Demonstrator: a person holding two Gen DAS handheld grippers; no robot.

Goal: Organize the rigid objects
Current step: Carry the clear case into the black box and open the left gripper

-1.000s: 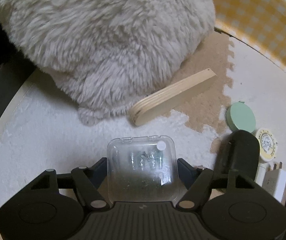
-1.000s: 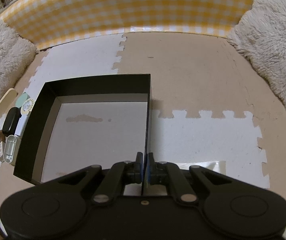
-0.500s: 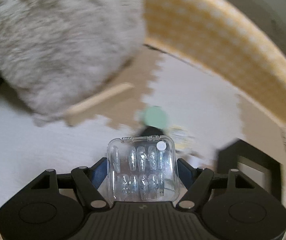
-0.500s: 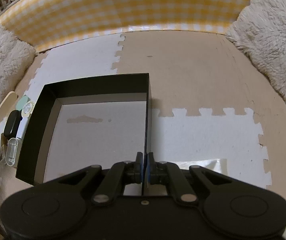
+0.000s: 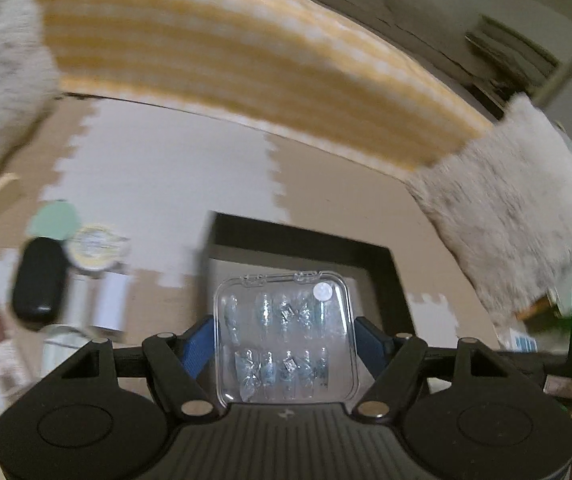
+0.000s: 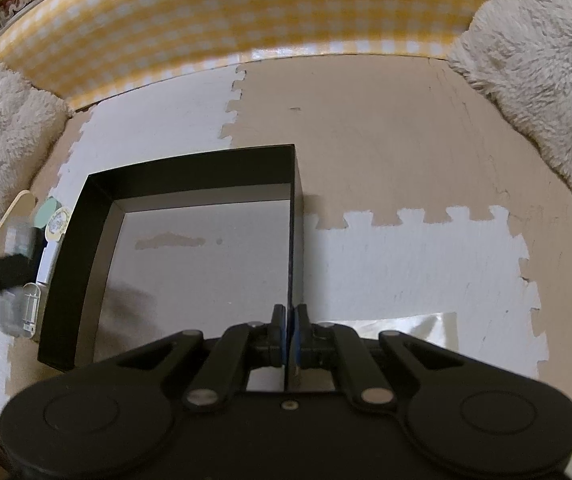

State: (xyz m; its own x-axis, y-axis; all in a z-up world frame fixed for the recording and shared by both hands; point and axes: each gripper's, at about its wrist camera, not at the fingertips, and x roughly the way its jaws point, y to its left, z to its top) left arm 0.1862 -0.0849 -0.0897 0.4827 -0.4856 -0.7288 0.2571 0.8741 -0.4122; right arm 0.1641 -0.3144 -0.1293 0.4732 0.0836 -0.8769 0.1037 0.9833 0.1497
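Left tool (image 5: 284,334): clamped on clear plastic case (image 5: 284,340), held over black box (image 5: 400,280).
Right tool (image 6: 288,330): closed on box wall (image 6: 290,240).

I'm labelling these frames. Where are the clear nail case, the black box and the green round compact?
clear nail case (image 5: 286,336), left wrist view, lid centre
black box (image 6: 189,168), right wrist view, far wall
green round compact (image 5: 54,220), left wrist view, top face

We see a clear square plastic case of press-on nails (image 5: 284,334), lid closed, held off the floor before an open black rectangular box (image 6: 97,248), empty, standing on foam mat.
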